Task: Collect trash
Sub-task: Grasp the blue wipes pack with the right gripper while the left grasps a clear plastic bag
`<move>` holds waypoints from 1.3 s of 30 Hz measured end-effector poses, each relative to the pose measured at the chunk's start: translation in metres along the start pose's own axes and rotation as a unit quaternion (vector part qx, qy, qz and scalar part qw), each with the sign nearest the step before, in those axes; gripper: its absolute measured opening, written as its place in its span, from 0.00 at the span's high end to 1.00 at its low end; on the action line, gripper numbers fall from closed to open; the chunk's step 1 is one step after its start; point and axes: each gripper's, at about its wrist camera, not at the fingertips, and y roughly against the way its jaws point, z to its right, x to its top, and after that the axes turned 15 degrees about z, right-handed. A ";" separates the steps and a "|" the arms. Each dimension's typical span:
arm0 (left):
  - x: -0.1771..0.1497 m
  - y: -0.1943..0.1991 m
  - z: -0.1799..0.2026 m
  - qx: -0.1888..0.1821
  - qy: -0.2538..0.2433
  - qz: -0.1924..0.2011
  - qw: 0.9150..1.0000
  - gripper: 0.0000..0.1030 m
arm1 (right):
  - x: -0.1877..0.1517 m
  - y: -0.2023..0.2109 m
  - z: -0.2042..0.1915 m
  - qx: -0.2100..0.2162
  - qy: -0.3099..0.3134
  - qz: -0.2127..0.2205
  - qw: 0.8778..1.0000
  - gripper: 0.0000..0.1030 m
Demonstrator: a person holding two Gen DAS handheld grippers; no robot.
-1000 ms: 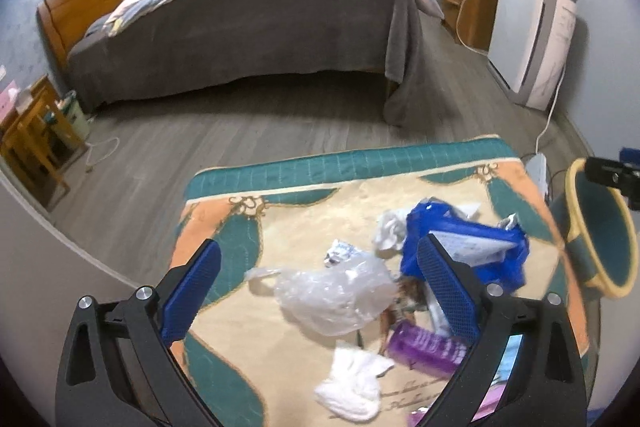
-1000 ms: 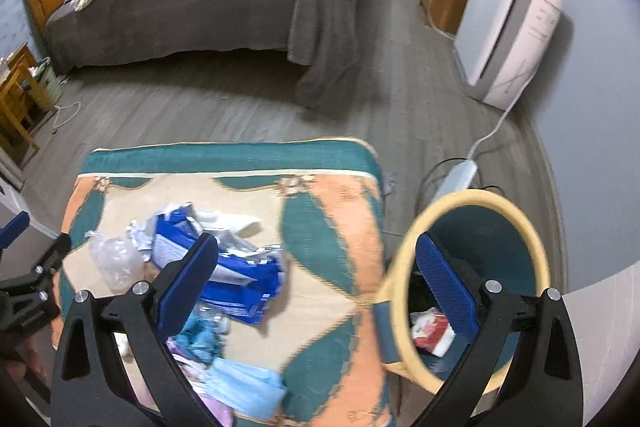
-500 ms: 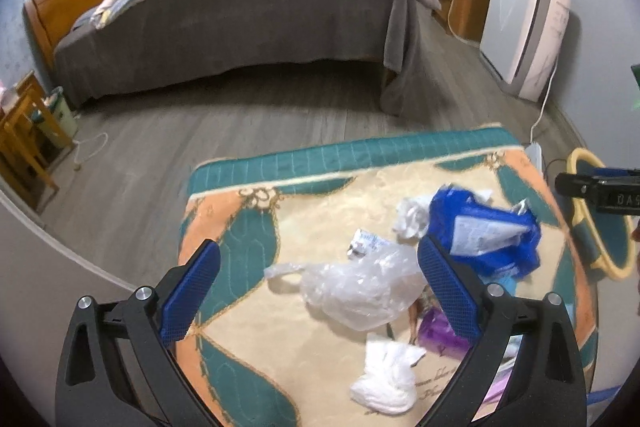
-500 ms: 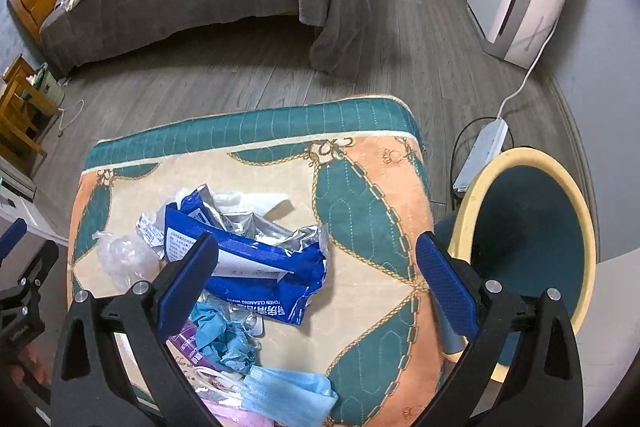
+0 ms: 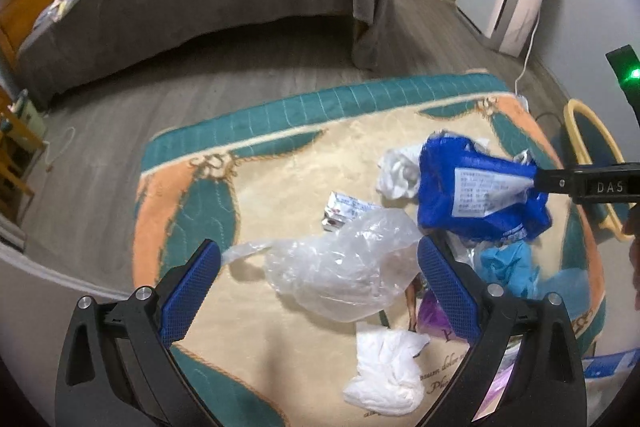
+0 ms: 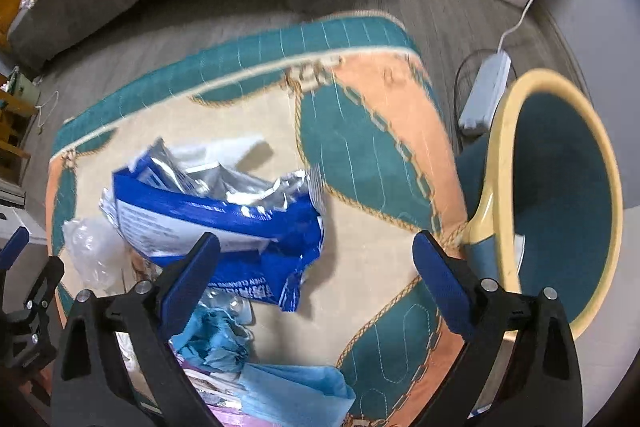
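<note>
Right tongs (image 6: 316, 263) closing, nothing gripped; blue wrapper (image 6: 224, 223) just left: light, crinkly, slippery. Pinch its crumpled edge. Left tongs (image 5: 320, 275) released.

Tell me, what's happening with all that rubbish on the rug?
A person is tidying up, holding a grabbing tool in each hand. The left tool hangs open above a clear plastic bag. The right tool is beginning to close over a crumpled blue packet, with nothing pinched yet. More rubbish, like a white tissue, lies on the rug. A teal bin with a yellow rim waits beside the rug.
</note>
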 end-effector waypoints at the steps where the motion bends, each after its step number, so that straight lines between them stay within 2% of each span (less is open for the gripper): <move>1: -0.001 -0.003 0.002 -0.001 -0.006 -0.004 1.000 0.05 | -0.003 -0.005 -0.001 0.004 -0.004 -0.012 1.000 0.16; 2: -0.003 -0.007 0.005 -0.003 -0.015 -0.008 1.000 0.05 | -0.005 -0.009 -0.002 0.008 -0.009 -0.020 1.000 0.18; 4: -0.006 -0.014 0.011 -0.008 -0.032 -0.017 0.999 0.05 | -0.010 -0.017 -0.004 0.021 -0.020 -0.041 0.999 0.33; 5: -0.008 -0.019 0.014 -0.011 -0.041 -0.023 0.999 0.05 | -0.011 -0.020 -0.005 0.025 -0.019 -0.048 0.998 0.37; 7: -0.012 -0.027 0.018 -0.011 -0.056 -0.038 0.998 0.09 | -0.014 -0.025 -0.010 0.031 -0.009 -0.061 0.998 0.69; 8: -0.013 -0.029 0.018 -0.012 -0.059 -0.043 0.997 0.10 | -0.014 -0.025 -0.011 0.034 -0.007 -0.066 0.997 0.70; 10: -0.015 -0.032 0.018 -0.024 -0.059 -0.051 0.997 0.31 | -0.014 -0.023 -0.011 0.037 -0.007 -0.065 0.997 0.72; 16: -0.009 -0.023 0.018 -0.050 -0.048 -0.050 0.996 0.72 | -0.008 0.003 -0.007 0.045 0.004 -0.035 0.998 0.75; 18: -0.006 -0.020 0.018 -0.060 -0.047 -0.048 0.996 0.80 | -0.007 0.014 -0.002 0.050 0.001 -0.023 0.999 0.76; 23: 0.007 0.014 0.031 -0.061 -0.076 0.005 0.995 0.81 | -0.006 0.051 0.012 0.067 -0.022 0.025 0.997 0.78; 26: 0.018 0.032 0.033 -0.063 -0.064 0.032 0.995 0.82 | -0.004 0.075 0.018 0.076 -0.022 0.062 0.995 0.79; 30: 0.032 0.051 0.042 -0.044 -0.084 0.067 0.993 0.82 | 0.000 0.096 0.034 0.078 -0.041 0.096 0.991 0.79; 36: 0.054 0.075 0.068 -0.049 -0.108 0.132 0.984 0.82 | -0.006 0.113 0.056 0.022 -0.042 0.143 0.989 0.79; 39: 0.058 0.074 0.083 -0.061 -0.112 0.141 0.982 0.82 | -0.003 0.117 0.068 0.018 -0.044 0.151 0.987 0.79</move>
